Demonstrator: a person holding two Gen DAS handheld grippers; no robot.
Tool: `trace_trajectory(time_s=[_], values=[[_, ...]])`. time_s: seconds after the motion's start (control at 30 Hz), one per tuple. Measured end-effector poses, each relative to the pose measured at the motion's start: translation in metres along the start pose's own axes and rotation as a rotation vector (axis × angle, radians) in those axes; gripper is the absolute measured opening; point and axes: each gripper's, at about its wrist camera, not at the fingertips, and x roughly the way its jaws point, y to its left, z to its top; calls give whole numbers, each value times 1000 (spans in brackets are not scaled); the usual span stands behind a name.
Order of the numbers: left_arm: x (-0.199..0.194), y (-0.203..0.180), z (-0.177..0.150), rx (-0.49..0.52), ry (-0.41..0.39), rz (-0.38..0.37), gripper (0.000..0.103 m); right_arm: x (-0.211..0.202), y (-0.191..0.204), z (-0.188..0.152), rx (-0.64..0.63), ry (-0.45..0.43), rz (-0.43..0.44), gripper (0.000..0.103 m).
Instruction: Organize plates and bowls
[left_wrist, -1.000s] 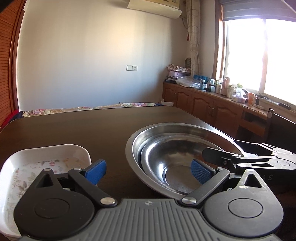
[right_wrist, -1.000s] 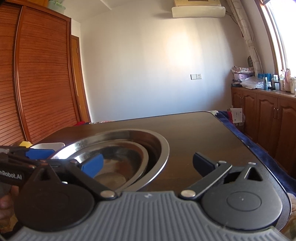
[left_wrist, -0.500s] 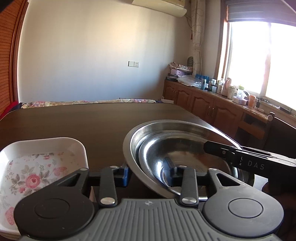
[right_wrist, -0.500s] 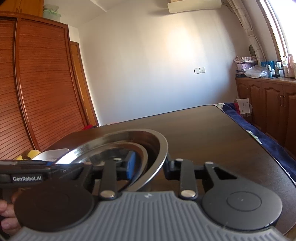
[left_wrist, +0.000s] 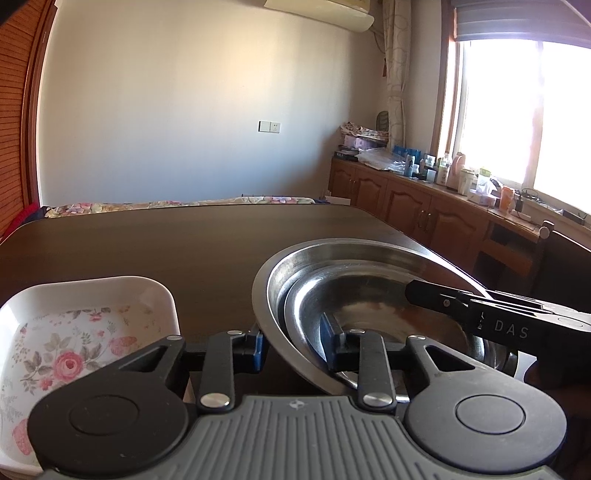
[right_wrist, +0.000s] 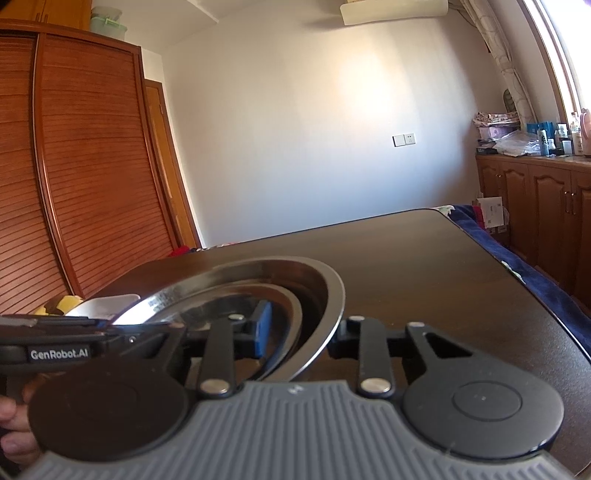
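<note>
Hidden and cut-off parts, both wrist views

We see the floral tray (left_wrist: 74, 332) cropped at the picture's left edge; the steel bowls' (left_wrist: 369, 280) near rims sit behind gripper bodies; bottles on the sideboard (left_wrist: 443, 173) are too small to read; a hand (right_wrist: 14, 428) is cut off at the left edge.
</note>
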Motion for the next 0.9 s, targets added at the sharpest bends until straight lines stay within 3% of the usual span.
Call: trace_trajectory(time_s=[0.67, 0.9], values=[[-32, 13, 39, -16, -48, -19, 29, -6, 20, 36, -25, -34, 10, 29], [-54, 29, 53, -12, -79, 19, 29, -4, 37, 46, -53, -54, 53, 29]])
